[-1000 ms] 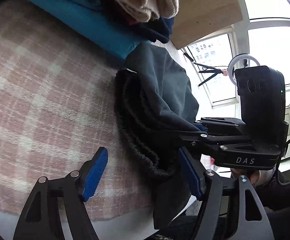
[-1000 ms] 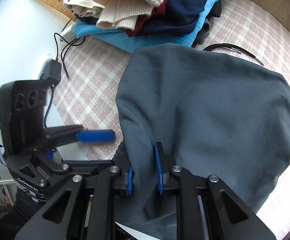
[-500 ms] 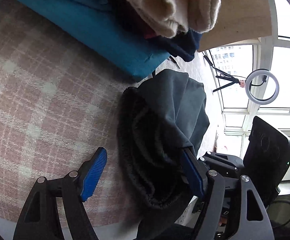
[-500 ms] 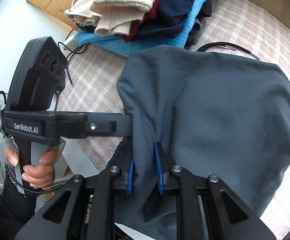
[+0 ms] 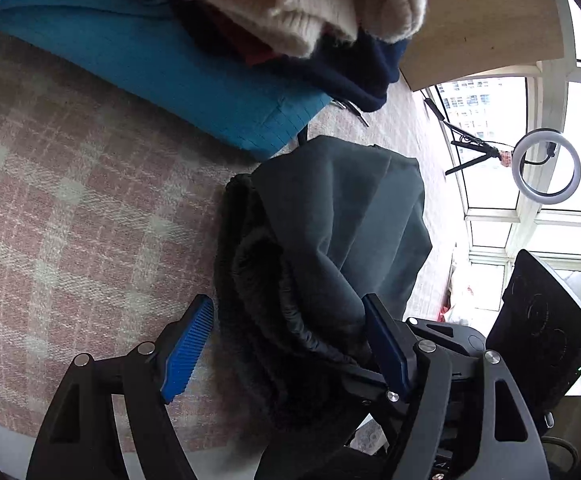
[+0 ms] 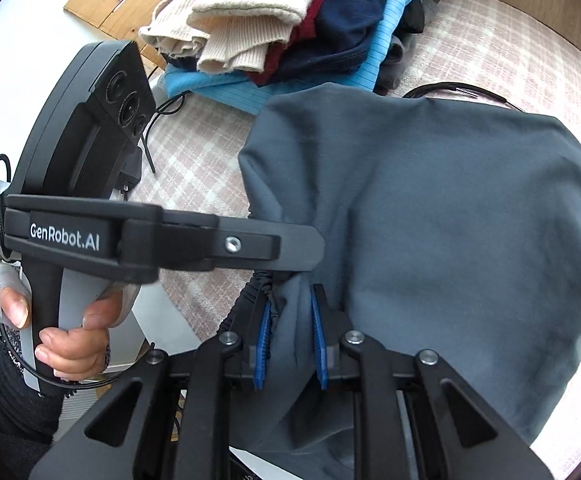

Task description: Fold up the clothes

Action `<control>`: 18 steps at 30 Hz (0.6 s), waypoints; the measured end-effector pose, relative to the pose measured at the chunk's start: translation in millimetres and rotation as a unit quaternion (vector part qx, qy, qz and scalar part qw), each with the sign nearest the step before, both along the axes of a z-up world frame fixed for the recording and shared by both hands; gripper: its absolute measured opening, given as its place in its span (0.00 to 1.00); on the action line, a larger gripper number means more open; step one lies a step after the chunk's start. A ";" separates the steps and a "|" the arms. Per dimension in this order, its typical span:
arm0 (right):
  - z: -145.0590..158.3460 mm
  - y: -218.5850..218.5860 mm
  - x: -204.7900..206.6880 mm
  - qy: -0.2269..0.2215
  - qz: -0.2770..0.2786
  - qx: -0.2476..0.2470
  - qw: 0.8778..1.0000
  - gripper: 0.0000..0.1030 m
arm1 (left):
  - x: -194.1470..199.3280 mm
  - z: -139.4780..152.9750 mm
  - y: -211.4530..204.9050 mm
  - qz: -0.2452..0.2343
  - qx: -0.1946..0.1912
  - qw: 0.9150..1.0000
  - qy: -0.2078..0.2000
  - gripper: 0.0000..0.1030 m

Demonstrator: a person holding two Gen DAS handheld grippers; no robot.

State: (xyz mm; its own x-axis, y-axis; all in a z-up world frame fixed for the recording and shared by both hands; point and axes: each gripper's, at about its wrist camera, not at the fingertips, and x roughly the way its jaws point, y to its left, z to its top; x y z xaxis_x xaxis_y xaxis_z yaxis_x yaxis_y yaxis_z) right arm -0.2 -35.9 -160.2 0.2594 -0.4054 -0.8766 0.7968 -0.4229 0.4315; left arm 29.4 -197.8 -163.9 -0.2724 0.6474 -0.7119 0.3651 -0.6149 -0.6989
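A dark grey garment with a gathered elastic waistband lies bunched on the pink plaid cloth. My right gripper is shut on a fold of the garment near the waistband. My left gripper is open, its blue pads standing on either side of the waistband, the right pad touching fabric. In the right wrist view the left gripper reaches in from the left against the garment's edge, held by a hand.
A stack of folded clothes, cream, maroon, navy and blue, sits just beyond the garment. A black cable lies behind the garment and another cable runs off the left edge. A ring light stands by the window.
My left gripper has moved in toward the garment and now straddles its waistband, still open. The right gripper has kept its hold on the fabric.
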 end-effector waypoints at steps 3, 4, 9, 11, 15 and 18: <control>1.5 2.2 0.3 0.003 0.002 -0.002 1.000 0.18 | 1.5 -3.0 -2.9 0.021 0.011 1.000 -0.005 0.71; 1.8 2.9 0.4 0.004 0.002 -0.003 1.000 0.18 | 1.2 -4.3 -3.3 0.027 0.015 0.999 -0.007 0.71; 3.8 6.4 0.9 0.006 0.003 -0.005 1.000 0.18 | -4.9 -13.2 4.3 0.026 0.020 0.999 -0.021 0.71; 4.5 7.9 1.1 0.008 0.003 -0.006 1.000 0.18 | -9.5 -11.1 9.8 0.022 0.011 1.000 -0.019 0.76; 6.7 10.6 1.9 0.011 0.006 -0.009 1.000 0.18 | -15.8 -6.9 19.3 0.013 -0.017 0.999 -0.024 0.77; 9.7 12.0 3.8 0.014 0.012 -0.014 1.000 0.20 | -16.5 -5.4 25.6 0.000 -0.032 0.999 -0.028 0.69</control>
State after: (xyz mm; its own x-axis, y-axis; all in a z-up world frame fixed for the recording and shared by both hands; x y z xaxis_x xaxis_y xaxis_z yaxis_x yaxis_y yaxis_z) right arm 3.6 -23.8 -150.5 0.2445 -0.4233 -0.8724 0.8193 -0.3910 0.4194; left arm 12.9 -172.2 -169.3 -0.2309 0.6000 -0.7659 0.4035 -0.6573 -0.6365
